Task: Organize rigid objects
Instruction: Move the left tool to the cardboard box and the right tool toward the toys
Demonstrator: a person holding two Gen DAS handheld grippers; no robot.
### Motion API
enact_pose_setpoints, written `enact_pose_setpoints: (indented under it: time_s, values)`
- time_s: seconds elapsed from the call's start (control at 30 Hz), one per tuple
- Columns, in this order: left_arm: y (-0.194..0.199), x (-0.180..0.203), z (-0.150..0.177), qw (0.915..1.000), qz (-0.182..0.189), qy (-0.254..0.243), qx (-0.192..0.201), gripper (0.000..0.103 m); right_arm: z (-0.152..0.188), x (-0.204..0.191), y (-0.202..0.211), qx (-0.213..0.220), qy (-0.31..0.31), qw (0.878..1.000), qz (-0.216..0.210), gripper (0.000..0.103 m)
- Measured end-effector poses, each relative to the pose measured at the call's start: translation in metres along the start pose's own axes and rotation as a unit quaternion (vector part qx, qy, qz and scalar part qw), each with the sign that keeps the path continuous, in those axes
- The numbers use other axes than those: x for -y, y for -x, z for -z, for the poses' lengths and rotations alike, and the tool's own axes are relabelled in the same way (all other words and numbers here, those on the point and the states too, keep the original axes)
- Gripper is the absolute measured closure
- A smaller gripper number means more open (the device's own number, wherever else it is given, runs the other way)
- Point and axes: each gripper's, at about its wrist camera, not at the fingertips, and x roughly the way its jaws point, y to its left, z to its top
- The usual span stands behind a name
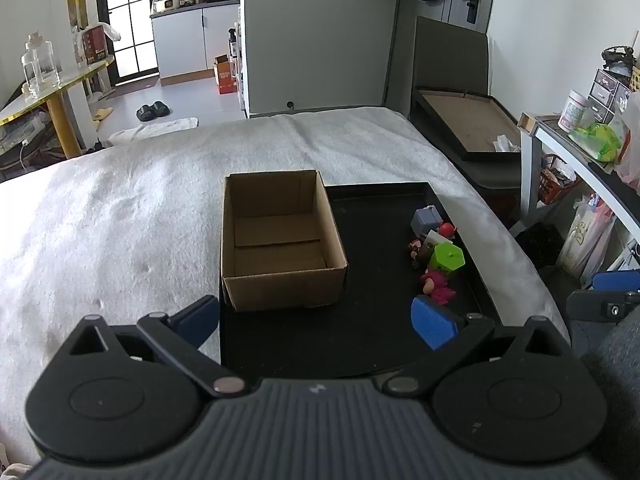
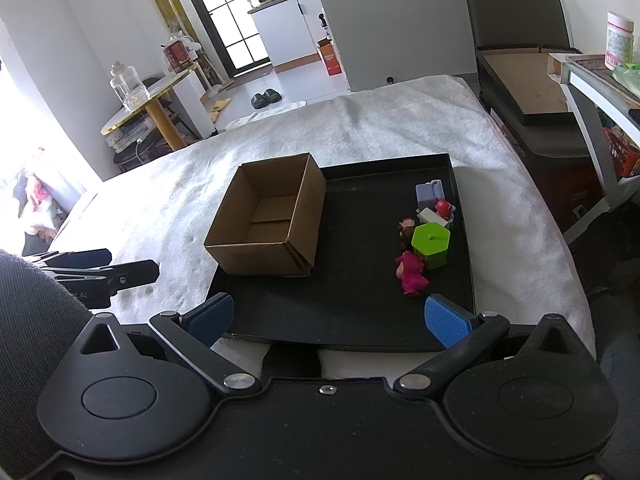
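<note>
Both the left gripper [image 1: 316,322] and the right gripper [image 2: 328,320] gape wide, holding nothing. The toys [image 2: 426,236] cluster on the tray's [image 2: 360,312] right side, beside the cardboard box [image 2: 266,216]. Only the left view shows the drawers [image 1: 610,94].

Open brown cardboard box [image 2: 266,216], upright and empty, on the left part of a shallow black tray [image 2: 360,300], small toys clustered along the tray's right side: green hexagonal block [image 2: 431,245], pink figurine [image 2: 412,274] lying beside it, grey-blue cube [image 2: 429,194], red figure [image 2: 443,208]
</note>
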Motion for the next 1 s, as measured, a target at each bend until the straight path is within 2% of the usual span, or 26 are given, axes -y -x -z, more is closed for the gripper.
enact_pose_setpoints:
  time_s: [0.57, 0.67, 1.0]
  values:
    - [0.004, -0.003, -0.007, 1.0000, 0.002, 0.000, 0.004, 0.001, -0.001, -0.003, 0.004, 0.017, 0.016, 1.000, 0.021, 0.000]
    - [0.001, -0.003, -0.003, 1.0000, -0.003, 0.002, 0.007, 0.001, -0.002, -0.001, 0.002, 0.027, 0.021, 0.999, 0.034, 0.000]
    - [-0.028, -0.018, -0.004, 0.9996, -0.019, 0.017, -0.012, 0.001, -0.004, 0.008, -0.025, 0.005, 0.023, 0.999, 0.043, 0.000]
